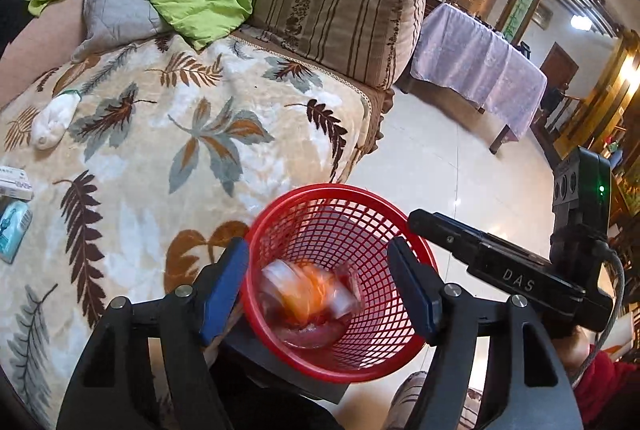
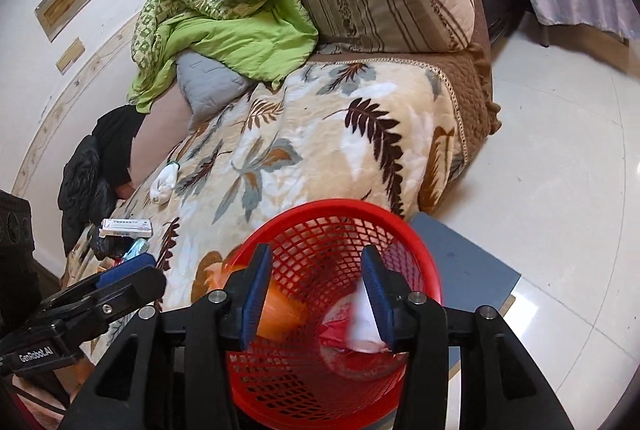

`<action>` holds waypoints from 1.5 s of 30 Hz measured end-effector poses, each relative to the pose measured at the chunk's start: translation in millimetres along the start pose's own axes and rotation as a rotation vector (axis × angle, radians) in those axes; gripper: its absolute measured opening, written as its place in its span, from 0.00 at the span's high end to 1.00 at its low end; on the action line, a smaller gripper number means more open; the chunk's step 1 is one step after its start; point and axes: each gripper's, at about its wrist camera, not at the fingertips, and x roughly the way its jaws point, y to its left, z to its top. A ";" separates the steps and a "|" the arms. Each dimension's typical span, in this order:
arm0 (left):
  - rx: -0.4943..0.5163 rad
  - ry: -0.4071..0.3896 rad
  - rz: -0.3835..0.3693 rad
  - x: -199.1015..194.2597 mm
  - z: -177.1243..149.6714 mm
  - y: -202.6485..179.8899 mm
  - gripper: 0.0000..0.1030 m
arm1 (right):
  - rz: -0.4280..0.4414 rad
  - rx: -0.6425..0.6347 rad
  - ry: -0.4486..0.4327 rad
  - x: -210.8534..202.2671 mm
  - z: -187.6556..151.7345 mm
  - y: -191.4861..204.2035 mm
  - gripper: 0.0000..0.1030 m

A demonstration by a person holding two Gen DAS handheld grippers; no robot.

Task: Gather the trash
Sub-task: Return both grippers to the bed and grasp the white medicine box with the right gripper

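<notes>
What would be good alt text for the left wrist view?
The open left gripper hovers over a red mesh basket holding blurred orange and white trash. Behind lies a leaf-patterned blanket with a white wad; the right gripper sits alongside.

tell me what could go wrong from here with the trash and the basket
1. The red basket stands on a small grey stand beside the sofa; a knock from either gripper could tip it.
2. Both jaws are open over it and the blurred wrapper is dropping in; it may bounce out.
3. The white wad on the blanket could be overlooked.
</notes>
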 end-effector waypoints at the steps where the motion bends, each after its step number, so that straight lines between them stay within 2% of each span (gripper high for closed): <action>1: 0.000 -0.008 0.017 -3.6 -1.3 2.4 0.32 | 0.007 -0.002 0.000 -0.5 0.1 0.4 0.52; 6: -0.028 -0.041 0.062 -23.8 -8.2 23.7 0.32 | 0.058 -0.033 0.017 4.7 -0.5 21.2 0.51; 8: -0.044 -0.055 0.092 -34.2 -13.1 35.7 0.32 | 0.071 -0.064 0.027 8.3 -2.7 34.3 0.47; 16: -0.107 -0.107 0.227 -74.9 -38.0 98.7 0.31 | 0.134 -0.223 0.079 30.3 -18.6 106.5 0.46; 24: -0.267 -0.209 0.411 -134.6 -65.2 201.3 0.31 | 0.172 -0.434 0.104 60.0 -32.0 193.5 0.45; 28: -0.360 -0.287 0.547 -171.1 -80.4 255.8 0.31 | 0.195 -0.571 0.096 78.8 -38.8 246.8 0.38; 31: -0.412 -0.309 0.620 -185.3 -92.3 289.9 0.31 | 0.214 -0.662 0.094 101.1 -44.2 289.1 0.38; 35: -0.478 -0.295 0.647 -190.1 -101.7 328.7 0.31 | 0.208 -0.782 0.089 143.6 -55.4 345.6 0.38; 39: -0.499 -0.311 0.639 -192.6 -101.3 354.4 0.31 | 0.150 -0.906 0.063 191.3 -68.2 389.4 0.38; 42: -0.512 -0.312 0.628 -189.4 -98.8 371.4 0.31 | 0.081 -0.959 0.040 223.8 -71.4 406.6 0.39; 44: -0.522 -0.313 0.605 -186.7 -94.7 384.0 0.31 | 0.045 -0.979 0.020 240.5 -72.8 410.9 0.52; 45: -0.526 -0.313 0.588 -184.5 -92.3 390.5 0.31 | 0.029 -0.980 0.014 248.3 -73.2 411.4 0.64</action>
